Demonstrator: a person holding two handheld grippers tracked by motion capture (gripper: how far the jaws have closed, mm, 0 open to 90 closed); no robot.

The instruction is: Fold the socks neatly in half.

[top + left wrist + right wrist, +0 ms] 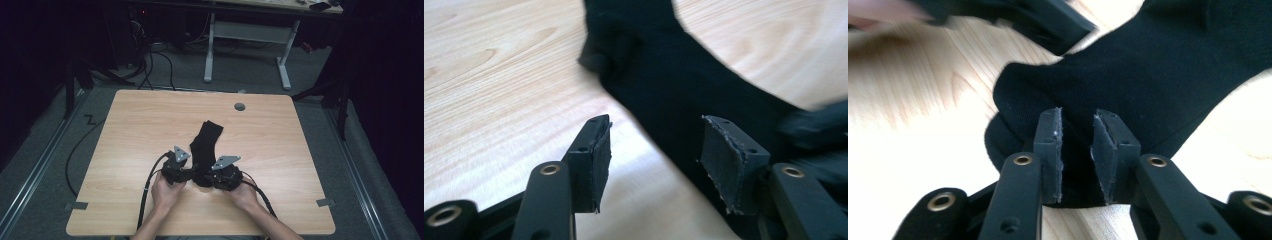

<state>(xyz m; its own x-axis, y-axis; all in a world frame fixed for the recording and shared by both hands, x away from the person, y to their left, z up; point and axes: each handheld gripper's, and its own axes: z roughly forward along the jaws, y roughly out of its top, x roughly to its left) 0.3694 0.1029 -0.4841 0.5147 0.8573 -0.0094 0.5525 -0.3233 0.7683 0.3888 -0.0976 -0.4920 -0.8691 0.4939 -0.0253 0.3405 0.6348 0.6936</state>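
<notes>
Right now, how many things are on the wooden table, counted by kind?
Black socks: 1
Tongs, left and right: 2
Hands, left and right: 2
Total: 5

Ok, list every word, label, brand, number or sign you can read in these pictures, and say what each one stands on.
None can be read in any view.
Black sock: plain fabric, no logo or lettering showing.
Left gripper and right gripper: bare black jaws with brass-ringed holes, no markings.
Wooden table: bare wood grain, no label.
Things on the desk at the far edge: too small and dark to read.
</notes>
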